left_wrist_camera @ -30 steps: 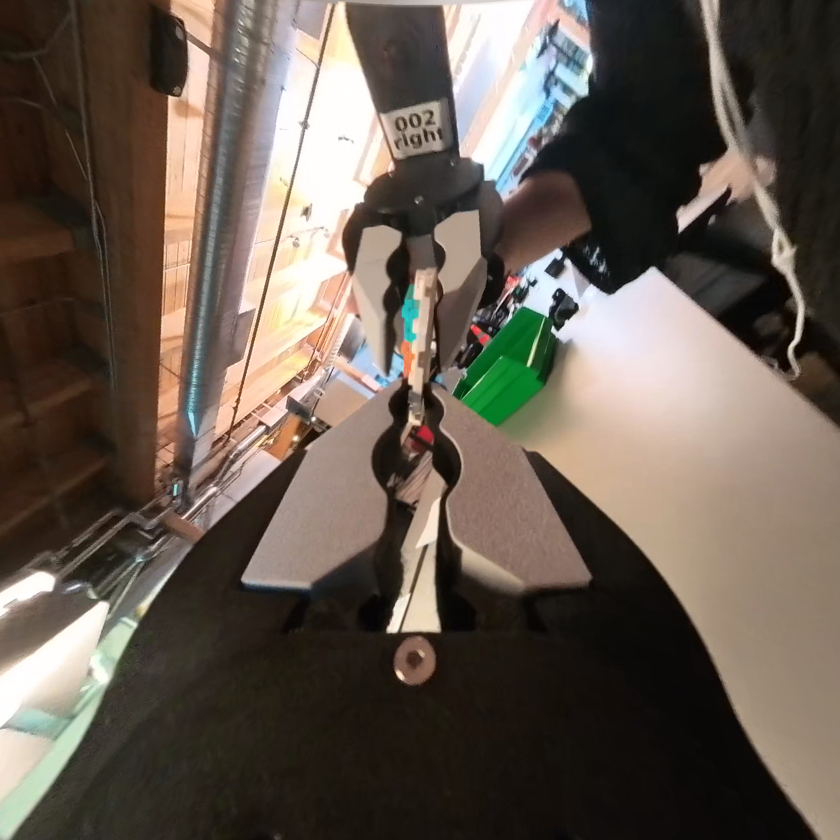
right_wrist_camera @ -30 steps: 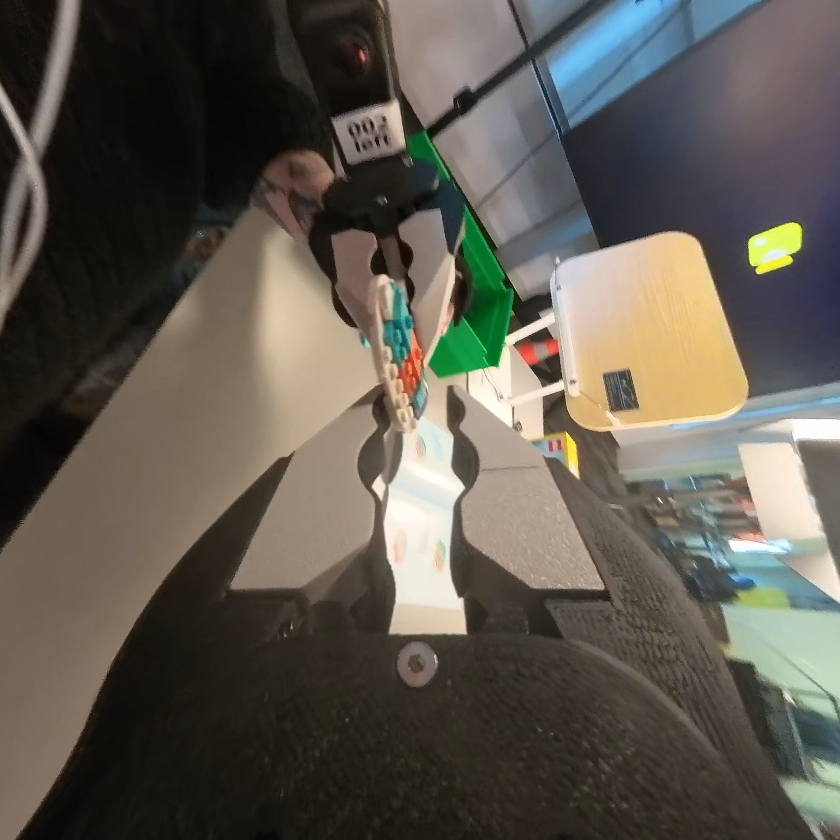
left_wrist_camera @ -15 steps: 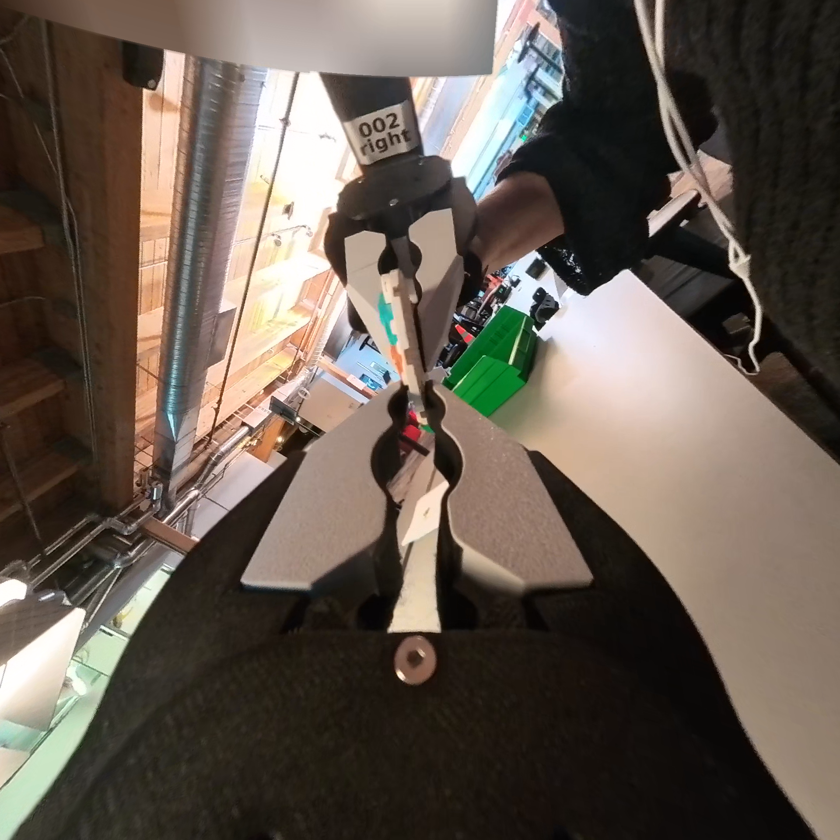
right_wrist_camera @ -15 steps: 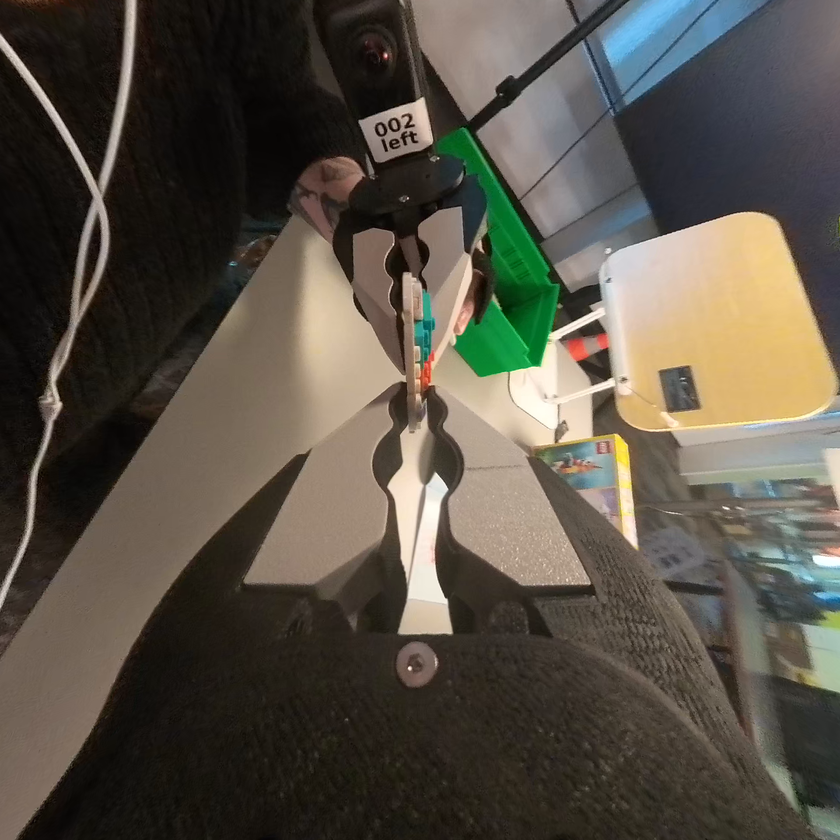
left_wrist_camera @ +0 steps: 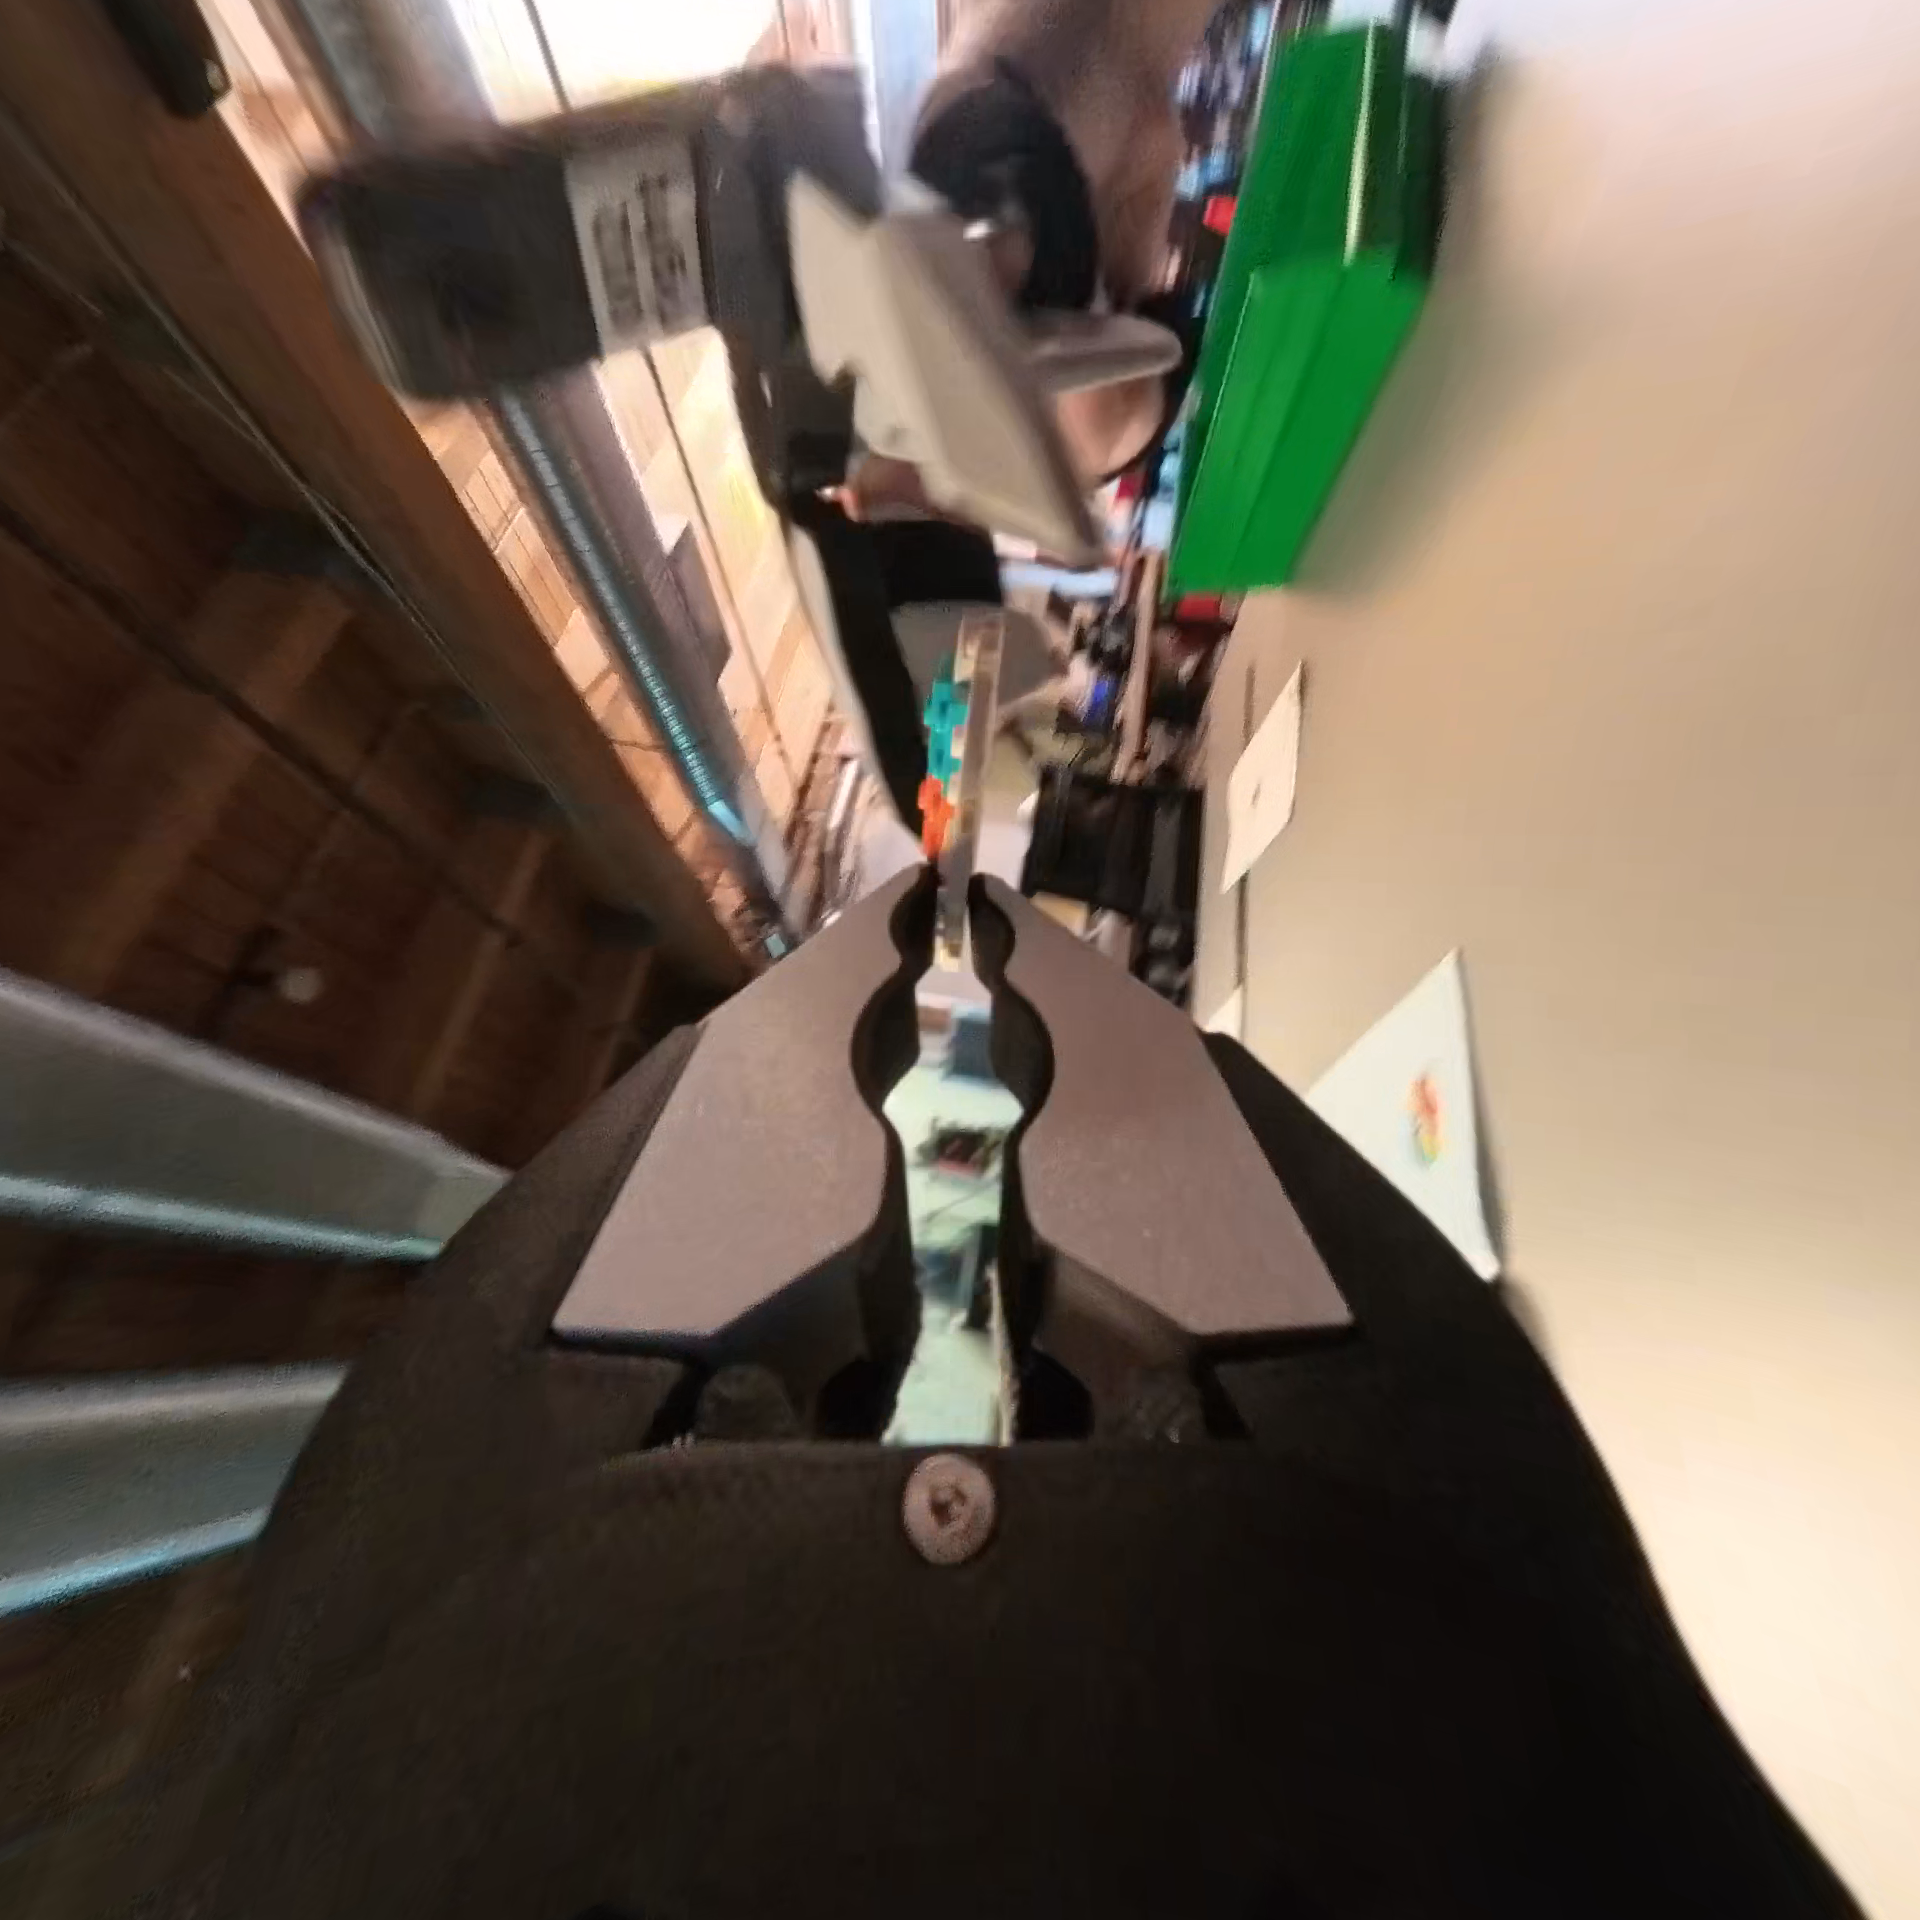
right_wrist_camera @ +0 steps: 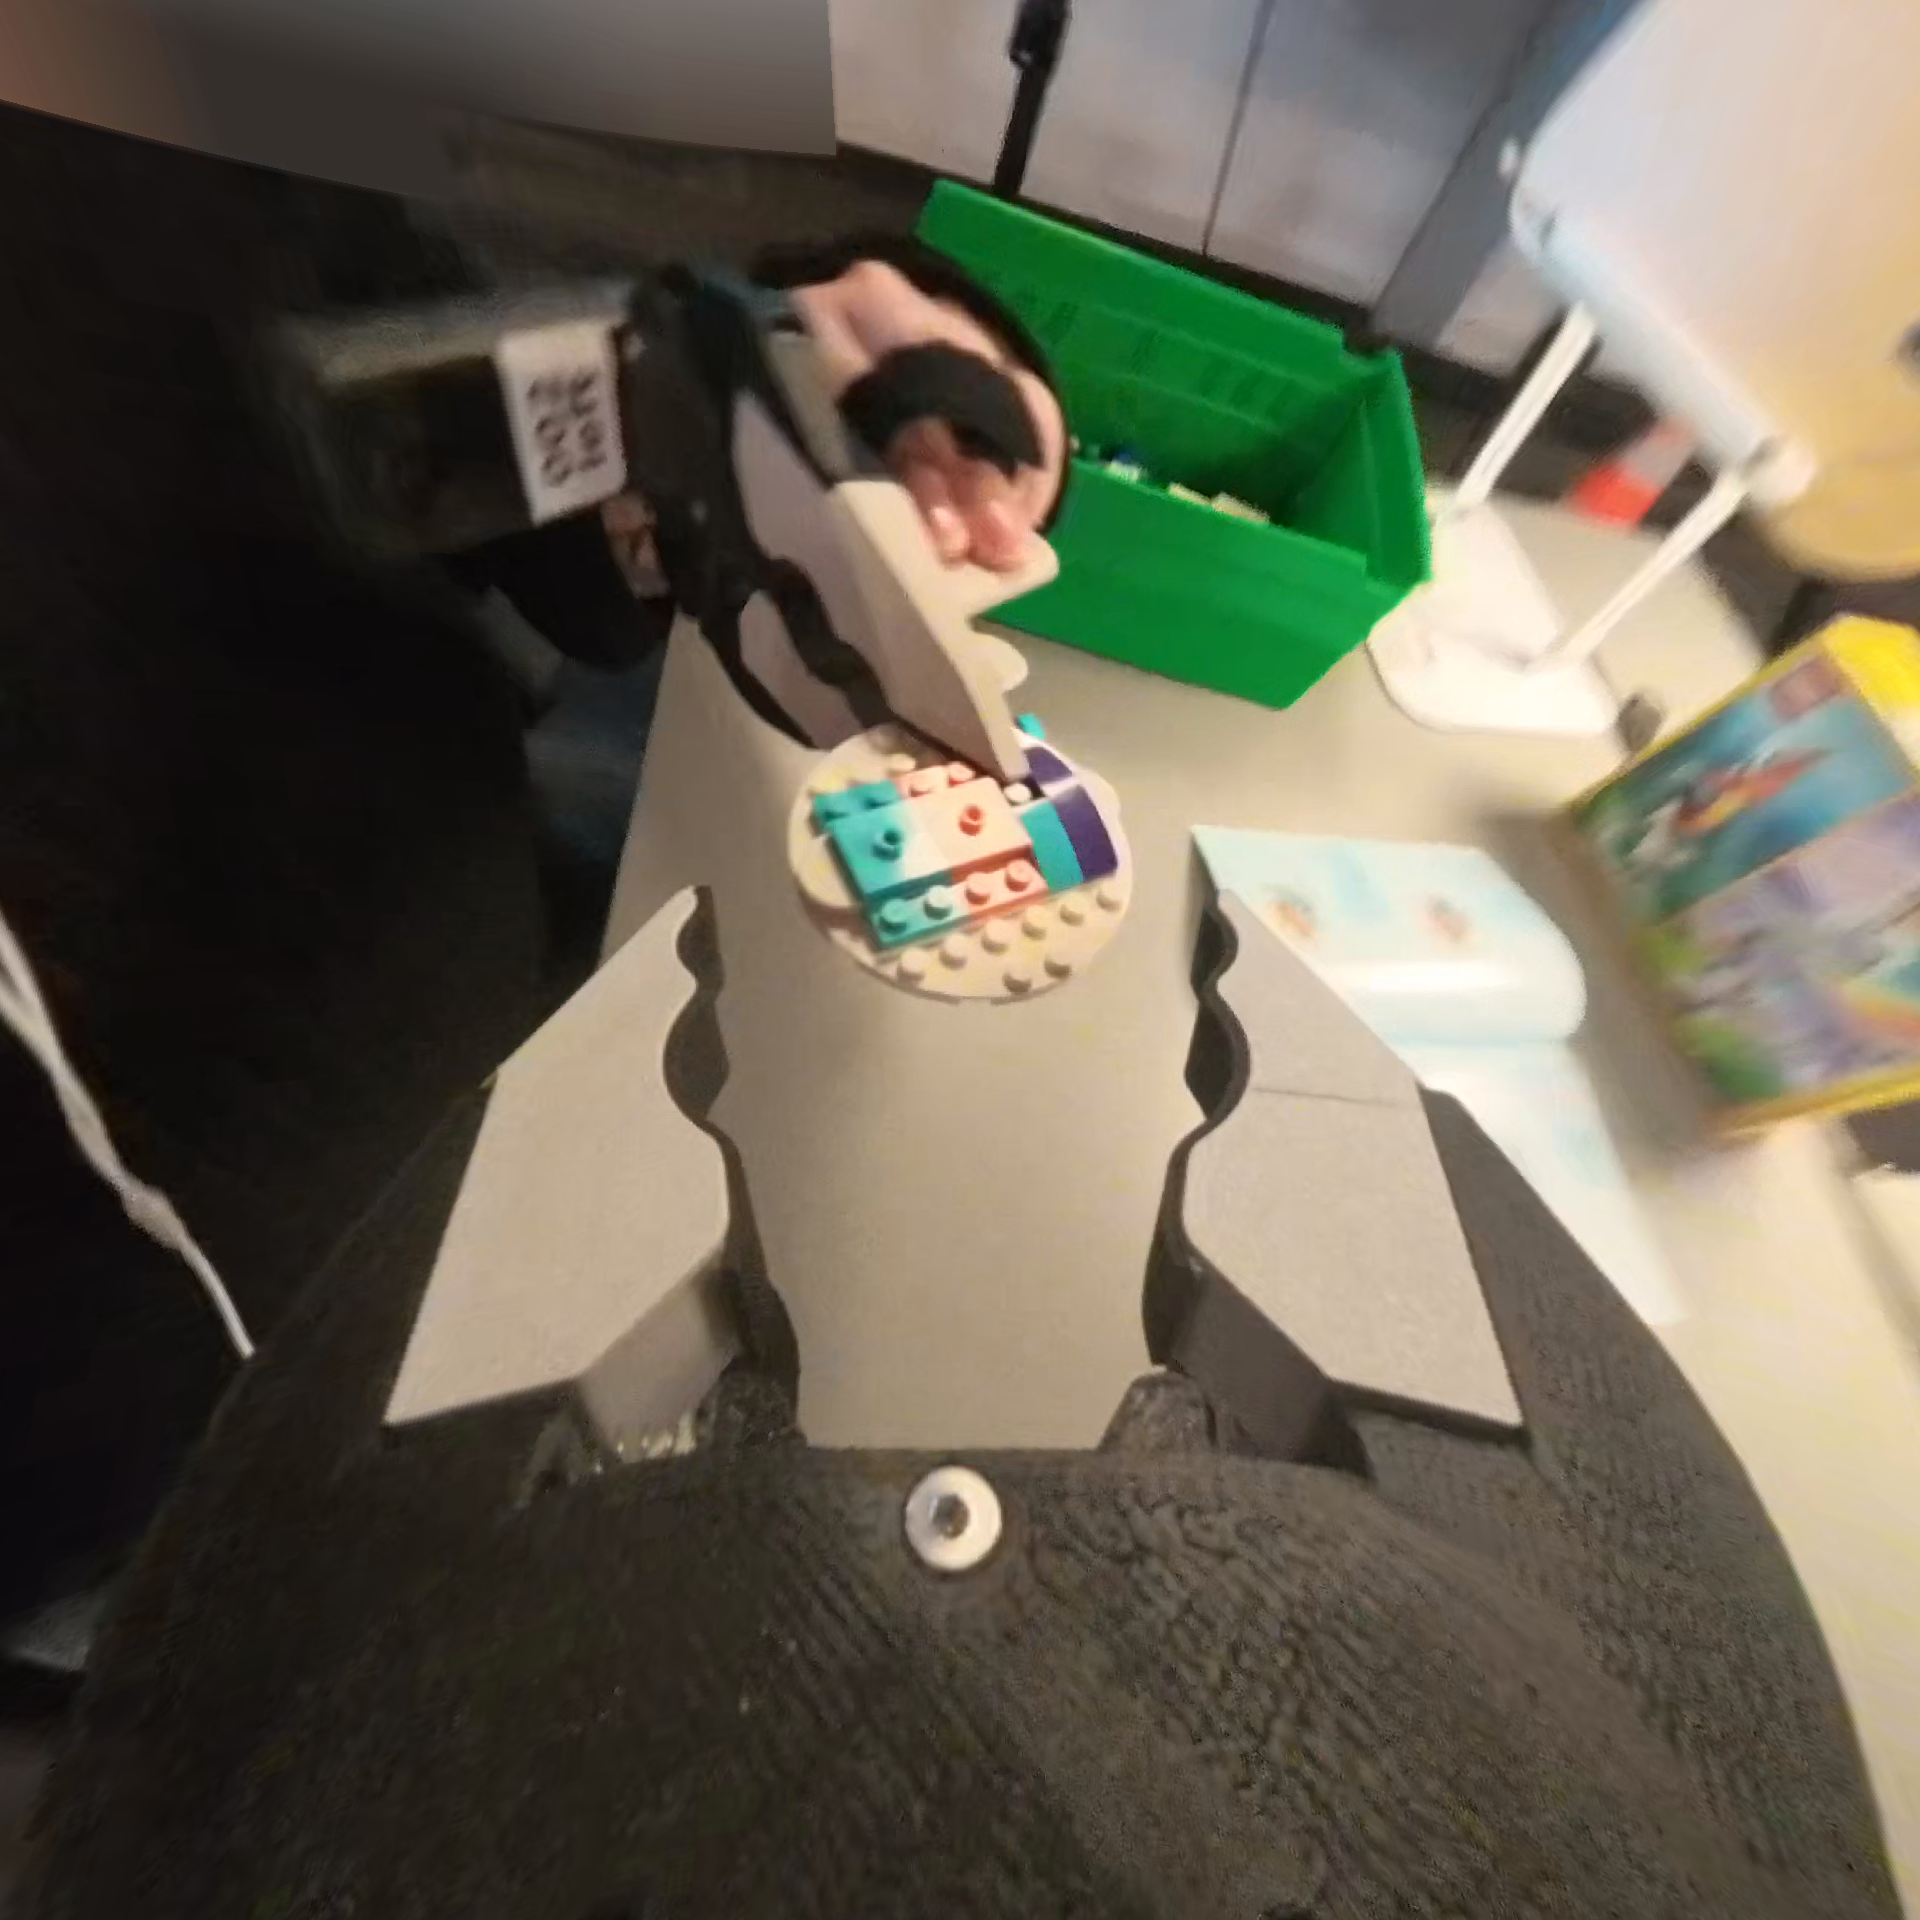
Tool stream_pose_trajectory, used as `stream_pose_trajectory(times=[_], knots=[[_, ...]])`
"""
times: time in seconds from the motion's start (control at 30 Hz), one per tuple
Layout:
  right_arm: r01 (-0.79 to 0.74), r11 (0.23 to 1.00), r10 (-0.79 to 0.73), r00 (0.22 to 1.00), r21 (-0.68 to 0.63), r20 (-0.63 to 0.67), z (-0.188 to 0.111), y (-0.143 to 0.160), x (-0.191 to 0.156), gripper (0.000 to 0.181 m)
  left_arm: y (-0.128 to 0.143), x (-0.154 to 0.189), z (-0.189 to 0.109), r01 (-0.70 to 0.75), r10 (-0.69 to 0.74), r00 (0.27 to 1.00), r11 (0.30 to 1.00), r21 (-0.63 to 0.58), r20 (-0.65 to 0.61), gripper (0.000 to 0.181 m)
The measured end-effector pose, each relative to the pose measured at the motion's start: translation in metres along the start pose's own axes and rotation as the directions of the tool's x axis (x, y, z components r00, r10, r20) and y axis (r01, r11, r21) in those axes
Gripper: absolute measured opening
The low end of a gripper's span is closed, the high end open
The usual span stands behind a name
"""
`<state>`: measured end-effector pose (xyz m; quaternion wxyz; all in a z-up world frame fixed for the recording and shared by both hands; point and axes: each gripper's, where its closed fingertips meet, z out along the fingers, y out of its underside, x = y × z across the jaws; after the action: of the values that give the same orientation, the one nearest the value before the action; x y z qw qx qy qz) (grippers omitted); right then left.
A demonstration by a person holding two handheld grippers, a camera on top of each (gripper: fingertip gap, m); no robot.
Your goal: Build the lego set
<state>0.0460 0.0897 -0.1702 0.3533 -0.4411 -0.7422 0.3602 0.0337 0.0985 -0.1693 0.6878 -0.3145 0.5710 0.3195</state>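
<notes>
Pale counter point(right_wrist_camera: 935, 1195) carries a green bin point(right_wrist_camera: 1195, 540) at the back and a booklet point(right_wrist_camera: 1382, 935) plus a colourful box point(right_wrist_camera: 1787, 883) to the right. Right tongs point(right_wrist_camera: 951, 945) gape wide, holding nothing. Left tongs point(left_wrist_camera: 954, 883) are clamped on the edge of the round lego plate point(right_wrist_camera: 961, 894), topped with teal, coral and purple bricks, above the counter, just ahead of the right tongs.

Pale table point(right_wrist_camera: 935, 1195) — green bin point(right_wrist_camera: 1195, 499), booklet point(right_wrist_camera: 1392, 935), box point(right_wrist_camera: 1787, 883) (yellow-edged).
</notes>
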Motion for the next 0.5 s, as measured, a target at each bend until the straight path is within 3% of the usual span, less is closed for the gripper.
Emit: stream_pose_trajectory(times=[0.1,0.17,0.23,0.3,0.4,0.5], knots=[[-0.366,0.930,0.360,0.924,0.030,0.128,0.012,0.007,0.008,0.085,0.011,0.002,0.000,-0.102,0.103,0.994,0.993,-0.056,0.022,0.005],[-0.619,0.780,0.579,0.769,0.090,0.272,0.012,0.003,0.016,0.058,0.018,0.004,-0.002,-0.137,0.140,0.990,0.987,-0.083,0.030,0.005],[-0.801,0.592,0.683,0.556,0.087,0.474,0.008,-0.002,0.021,0.034,0.022,0.007,-0.003,-0.132,0.135,0.990,0.988,-0.084,0.028,0.005],[-0.876,0.482,0.703,0.405,0.026,0.585,0.012,0.004,0.023,0.026,0.025,0.013,-0.003,-0.129,0.130,0.992,0.987,-0.094,0.002,0.005],[-0.926,0.375,0.688,0.243,-0.049,0.684,0.024,0.009,0.022,0.026,0.033,0.026,-0.004,-0.140,0.137,0.990,0.983,-0.123,-0.030,0.005],[-0.928,0.359,0.698,0.198,-0.096,0.688,0.042,0.019,0.019,0.012,0.042,0.037,-0.010,-0.067,0.059,0.997,0.986,-0.152,-0.058,0.005]])
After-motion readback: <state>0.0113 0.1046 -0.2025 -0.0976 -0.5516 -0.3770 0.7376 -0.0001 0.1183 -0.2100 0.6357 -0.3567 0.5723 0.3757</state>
